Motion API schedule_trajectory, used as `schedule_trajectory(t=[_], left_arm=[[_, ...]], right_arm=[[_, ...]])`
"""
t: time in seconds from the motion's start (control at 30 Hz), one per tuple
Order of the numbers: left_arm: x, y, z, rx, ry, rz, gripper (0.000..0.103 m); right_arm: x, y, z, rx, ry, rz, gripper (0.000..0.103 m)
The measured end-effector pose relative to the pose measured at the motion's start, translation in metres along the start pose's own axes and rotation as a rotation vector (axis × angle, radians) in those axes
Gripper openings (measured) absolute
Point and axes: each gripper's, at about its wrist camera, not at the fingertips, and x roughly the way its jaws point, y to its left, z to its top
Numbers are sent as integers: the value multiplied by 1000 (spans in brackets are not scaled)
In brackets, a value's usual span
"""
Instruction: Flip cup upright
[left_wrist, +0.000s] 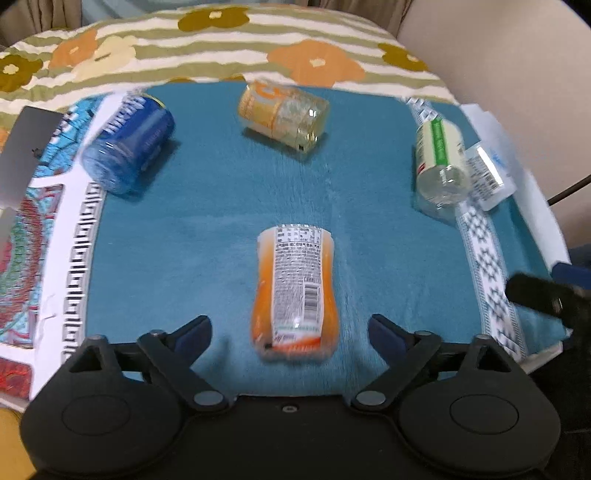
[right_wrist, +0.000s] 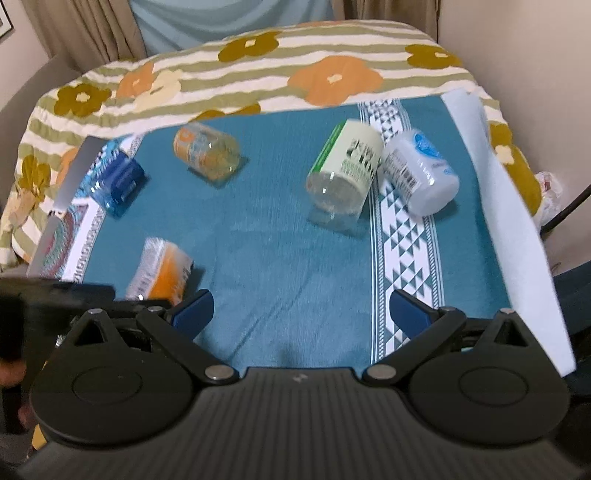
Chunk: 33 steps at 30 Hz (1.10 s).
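Several plastic cups lie on their sides on a teal cloth (left_wrist: 207, 236). An orange cup (left_wrist: 293, 291) lies just ahead of my open left gripper (left_wrist: 290, 328), between its fingers but untouched; it also shows in the right wrist view (right_wrist: 160, 271). A blue cup (left_wrist: 129, 146) lies far left, a yellow-orange cup (left_wrist: 284, 114) at the far middle, a green-labelled cup (left_wrist: 439, 158) and a white cup (left_wrist: 487, 177) at the right. My right gripper (right_wrist: 301, 314) is open and empty over the cloth, well short of the green-labelled cup (right_wrist: 343, 173) and white cup (right_wrist: 419, 177).
The cloth lies over a flower-patterned striped bedcover (right_wrist: 229, 66). A grey flat object (left_wrist: 22, 155) lies at the left edge. A white sheet (right_wrist: 509, 206) runs along the right side. Walls and curtains stand behind.
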Motion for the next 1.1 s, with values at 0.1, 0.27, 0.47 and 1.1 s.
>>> schedule_trajectory(t=[0.1, 0.27, 0.47, 1.1], left_arm=[[-24, 9, -6, 7, -40, 11, 103], [-47, 31, -12, -5, -74, 29, 103], [-48, 65, -21, -11, -68, 87, 103], [-7, 147, -24, -67, 4, 4, 103]], right_arm=[[-10, 2, 10, 23, 2, 35, 103], [-5, 16, 28, 44, 83, 115, 103], [22, 53, 40, -5, 154, 163, 103], [146, 94, 57, 208, 401, 208, 88]])
